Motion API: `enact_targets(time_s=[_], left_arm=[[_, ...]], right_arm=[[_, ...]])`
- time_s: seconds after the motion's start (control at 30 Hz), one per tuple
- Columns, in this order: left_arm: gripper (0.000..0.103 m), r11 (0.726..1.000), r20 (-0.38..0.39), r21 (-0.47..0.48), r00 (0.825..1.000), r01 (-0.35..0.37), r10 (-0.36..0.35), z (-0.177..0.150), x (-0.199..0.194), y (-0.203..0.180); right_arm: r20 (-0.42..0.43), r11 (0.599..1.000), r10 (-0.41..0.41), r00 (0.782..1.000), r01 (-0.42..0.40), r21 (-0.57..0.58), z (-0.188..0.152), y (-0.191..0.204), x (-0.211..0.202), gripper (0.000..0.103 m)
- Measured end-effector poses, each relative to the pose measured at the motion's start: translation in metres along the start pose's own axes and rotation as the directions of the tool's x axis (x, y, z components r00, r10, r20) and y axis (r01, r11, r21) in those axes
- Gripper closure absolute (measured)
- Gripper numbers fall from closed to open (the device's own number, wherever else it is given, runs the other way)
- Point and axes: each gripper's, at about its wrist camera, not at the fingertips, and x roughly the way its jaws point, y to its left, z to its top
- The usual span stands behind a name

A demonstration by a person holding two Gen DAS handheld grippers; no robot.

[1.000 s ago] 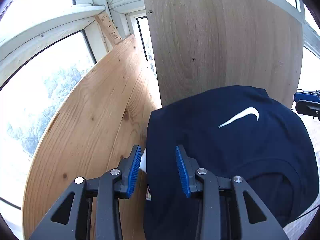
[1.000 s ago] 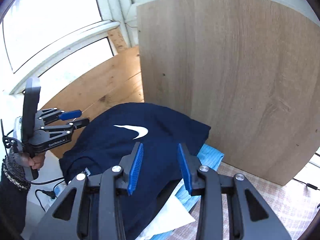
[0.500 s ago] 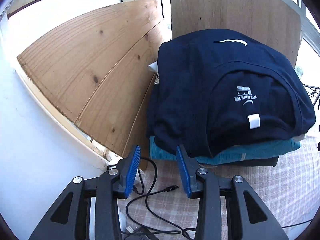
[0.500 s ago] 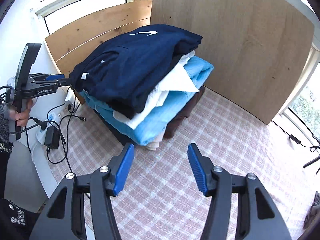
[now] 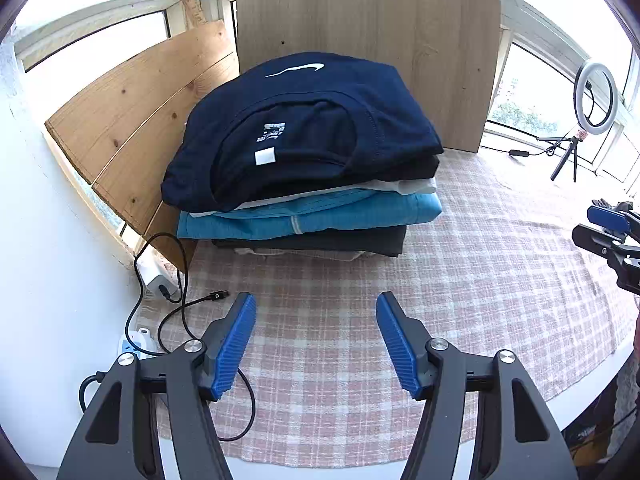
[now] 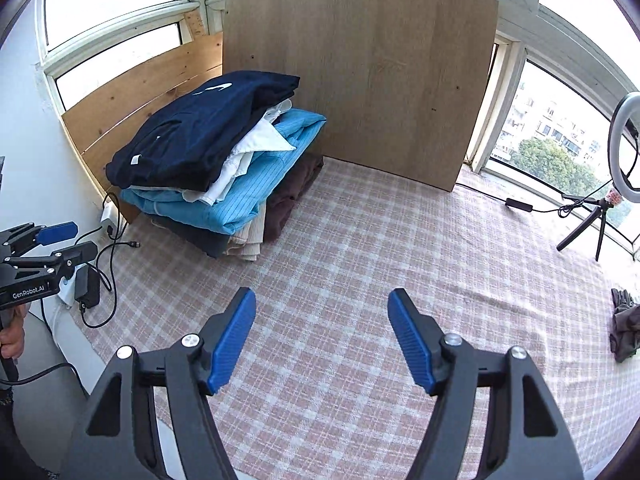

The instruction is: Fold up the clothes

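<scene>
The left gripper [image 5: 316,312] pointed down over the checked cloth [image 5: 460,280], its jaws opening with nothing between the blue pads [image 5: 232,344]. The right gripper [image 6: 322,308] hung likewise over the same cloth, jaws also opening and empty.

Ahead of the left gripper, near but apart, sat the stack [image 5: 304,184] of folded clothes. A navy shirt [image 5: 304,120] with a white swoosh lay on top; under it came a white piece [image 5: 412,186], a blue one [image 5: 320,216] and dark ones at the bottom. From the right gripper the stack lay ahead and to the left, with a brown garment [image 6: 294,192] showing at its base.

Behind the stack a wood board [image 6: 360,72] leaned upright, with pine planks [image 5: 136,116] to its left. Left of the left gripper a black cable [image 5: 176,320] and a white charger [image 5: 154,276] lay at the cloth's edge. Far right of both grippers stood a ring light [image 6: 622,152] on a small tripod, by the windows. A dark crumpled garment [image 6: 624,328] lay at the right edge, well apart from the right gripper.
</scene>
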Motion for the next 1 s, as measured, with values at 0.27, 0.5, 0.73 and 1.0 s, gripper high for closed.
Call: enact_targets(time_s=[0.27,0.5,0.73,1.0], left_arm=[[0.034,0.996,0.008,-0.076,0.999,-0.041,0.042,-0.035,-0.023,-0.071],[0.032,0.989,-0.002,-0.128,0.997,-0.076,0.076,-0.072,-0.051,-0.128],[0.028,0.981,0.014,-0.158,0.993,-0.113,0.116,-0.098,-0.079,-0.161],[0.027,0.969,0.014,-0.206,0.990,-0.138,0.144,-0.115,-0.101,-0.162]], right_arm=[[-0.011,0.999,0.033,0.999,-0.033,0.012,-0.046,-0.056,-0.029,0.035],[0.005,0.998,0.057,0.998,-0.057,-0.008,-0.091,-0.092,-0.062,0.035],[0.033,0.996,0.075,0.997,-0.074,-0.047,-0.118,-0.109,-0.090,0.035],[0.061,0.994,0.093,0.994,-0.088,-0.071,-0.127,-0.113,-0.108,0.035]])
